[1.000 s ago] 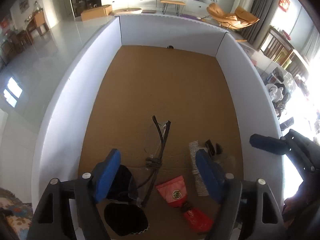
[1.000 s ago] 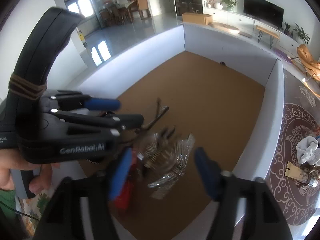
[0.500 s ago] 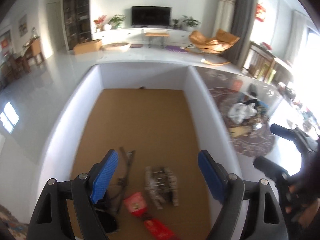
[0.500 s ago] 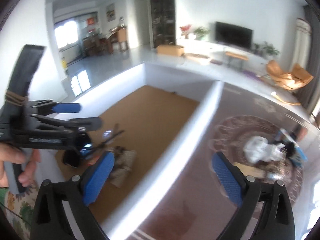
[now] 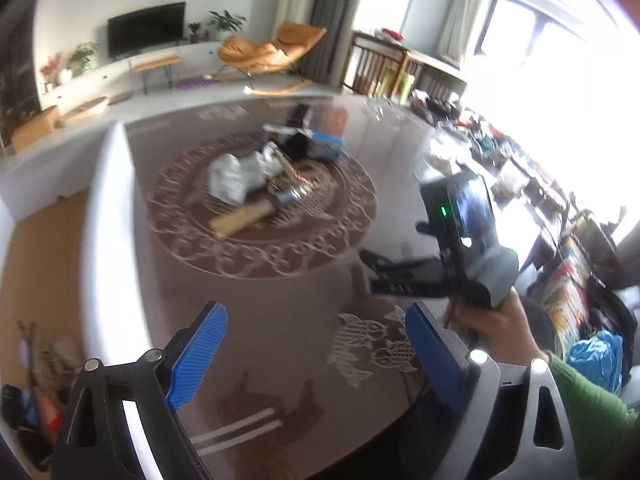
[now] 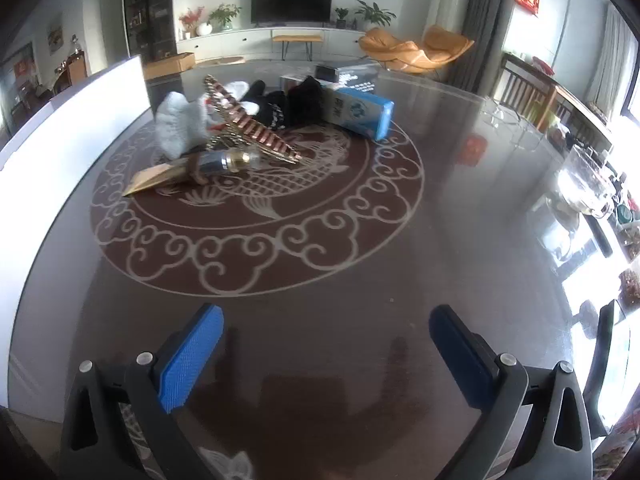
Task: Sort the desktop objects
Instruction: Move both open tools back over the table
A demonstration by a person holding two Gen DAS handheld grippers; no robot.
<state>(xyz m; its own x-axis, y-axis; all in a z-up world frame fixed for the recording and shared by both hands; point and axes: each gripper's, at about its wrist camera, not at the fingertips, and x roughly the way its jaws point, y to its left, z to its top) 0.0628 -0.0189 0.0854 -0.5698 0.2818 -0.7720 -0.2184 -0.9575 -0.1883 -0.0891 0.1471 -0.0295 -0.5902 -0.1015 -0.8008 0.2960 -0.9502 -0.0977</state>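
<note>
A pile of desktop objects lies on the dark patterned table [image 6: 320,288]: a white crumpled bag [image 6: 176,120], a striped metal rack [image 6: 252,128], a bottle [image 6: 224,162] with a brown paper sleeve, black cloth [image 6: 296,102] and a blue box [image 6: 362,112]. The pile also shows in the left wrist view [image 5: 256,184]. My right gripper [image 6: 326,344] is open and empty, well short of the pile. My left gripper [image 5: 316,348] is open and empty above the table. Sorted items [image 5: 36,384] lie in the white-walled bin at the lower left.
The bin's white wall [image 5: 106,264] stands left of the table and shows in the right wrist view [image 6: 68,128]. The hand-held right gripper body [image 5: 460,248] is at the right. Cluttered items [image 6: 592,200] line the table's right edge.
Both grippers have swung right, away from the cardboard-floored bin with the glasses and red pouches, and now face the patterned table with the pile. Both stayed open.
</note>
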